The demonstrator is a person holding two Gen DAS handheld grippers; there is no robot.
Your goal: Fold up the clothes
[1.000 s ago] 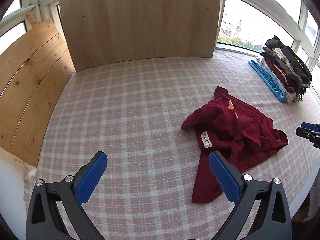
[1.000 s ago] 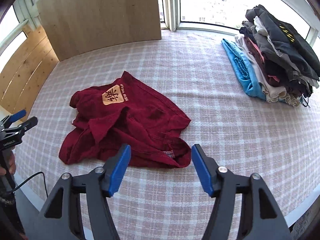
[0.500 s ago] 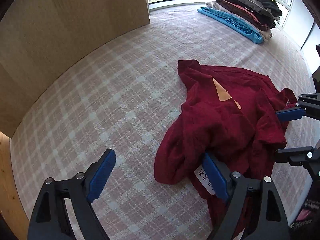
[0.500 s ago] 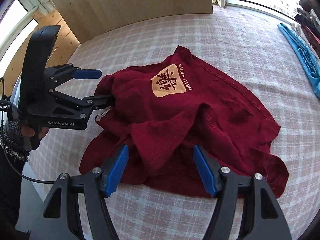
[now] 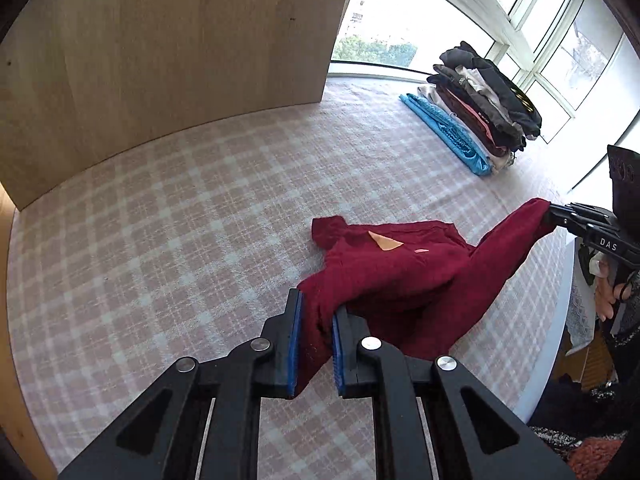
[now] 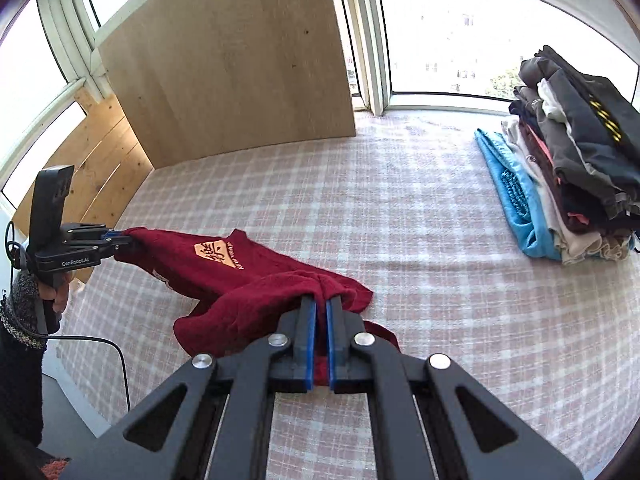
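Observation:
A dark red garment (image 5: 404, 276) with an orange printed patch hangs stretched between my two grippers above the pink checked surface (image 5: 180, 208). My left gripper (image 5: 316, 312) is shut on one bunched end of it. My right gripper (image 6: 321, 308) is shut on the other end. In the right wrist view the red garment (image 6: 248, 276) sags in the middle, with the left gripper (image 6: 116, 240) at the far left. In the left wrist view the right gripper (image 5: 554, 214) pinches the cloth at the far right.
A stack of folded clothes (image 6: 568, 172) with a blue piece at the bottom lies at the right, near the window (image 6: 460, 32). A wooden board (image 6: 228, 64) stands at the back. Wooden slats (image 6: 104, 160) line the left side. The surface's front edge is close to me.
Both grippers were open above the crumpled garment. They have closed on its two ends and lifted it, pulling it apart so it stretches between them.

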